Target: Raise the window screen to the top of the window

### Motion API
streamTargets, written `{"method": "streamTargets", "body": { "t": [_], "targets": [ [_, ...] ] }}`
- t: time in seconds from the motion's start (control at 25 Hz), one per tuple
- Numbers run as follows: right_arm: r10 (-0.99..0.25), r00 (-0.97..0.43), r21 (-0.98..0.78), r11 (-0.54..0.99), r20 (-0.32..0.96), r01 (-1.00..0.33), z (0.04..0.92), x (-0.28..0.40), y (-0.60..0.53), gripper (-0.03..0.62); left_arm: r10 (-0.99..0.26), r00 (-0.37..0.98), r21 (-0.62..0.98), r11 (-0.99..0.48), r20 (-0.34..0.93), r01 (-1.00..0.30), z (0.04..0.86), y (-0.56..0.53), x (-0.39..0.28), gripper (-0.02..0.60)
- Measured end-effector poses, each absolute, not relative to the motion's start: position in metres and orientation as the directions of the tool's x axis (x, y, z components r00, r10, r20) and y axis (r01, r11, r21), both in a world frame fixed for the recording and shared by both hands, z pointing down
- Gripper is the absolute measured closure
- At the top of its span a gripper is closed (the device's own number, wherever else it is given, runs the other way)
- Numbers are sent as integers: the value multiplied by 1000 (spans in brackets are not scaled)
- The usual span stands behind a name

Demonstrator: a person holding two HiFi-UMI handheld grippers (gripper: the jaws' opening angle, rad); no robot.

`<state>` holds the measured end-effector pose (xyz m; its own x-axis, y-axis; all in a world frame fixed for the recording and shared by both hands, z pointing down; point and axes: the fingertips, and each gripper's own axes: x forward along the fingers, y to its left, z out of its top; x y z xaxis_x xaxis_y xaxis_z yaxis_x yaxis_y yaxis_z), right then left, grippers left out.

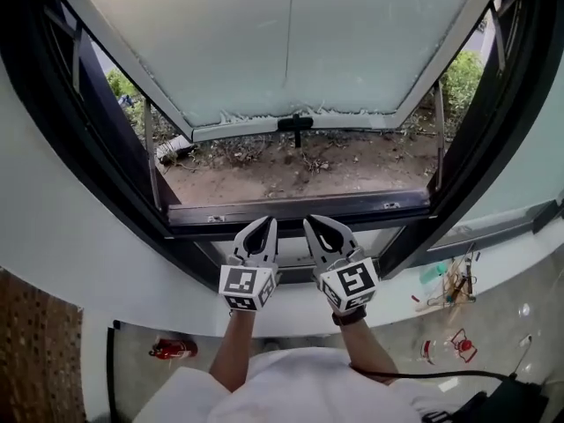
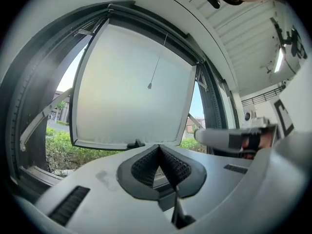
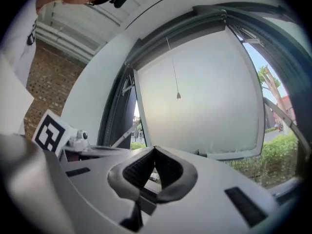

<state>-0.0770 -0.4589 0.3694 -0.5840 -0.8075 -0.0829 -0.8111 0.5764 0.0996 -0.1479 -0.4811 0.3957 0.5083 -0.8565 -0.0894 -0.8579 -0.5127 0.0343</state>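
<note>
Two clenched, empty claws: left gripper [image 1: 266,224], right gripper [image 1: 312,224].
Just ahead of both tips runs the window frame [image 1: 291,210]; beyond it the frosted sash [image 1: 291,51] stands open outward.

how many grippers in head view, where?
2: left gripper low centre, below the window frame; right gripper right beside it. Both shut and empty. Nothing suggests a hidden one.
</note>
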Motion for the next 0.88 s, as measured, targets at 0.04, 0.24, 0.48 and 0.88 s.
{"method": "streamTargets", "body": {
  "t": [0.04,0.24,0.48,0.88],
  "targets": [
    [-814,-578,88,572,-62,-815,381,-75,-460,592,-855,510,34,-515,-93,-857,395,-479,-147,580],
    [-834,-552,53,550,-18,-833,407,-63,-461,592,-852,517,42,-521,-85,-853,401,-470,-142,580],
    [-845,-535,32,535,-4,-845,418,-55,-457,592,-847,528,49,-532,-63,-846,410,-460,-136,580],
    [-851,-523,-8,523,41,-852,445,-48,-455,592,-839,543,52,-544,-40,-837,421,-451,-133,580]
  ]
}}
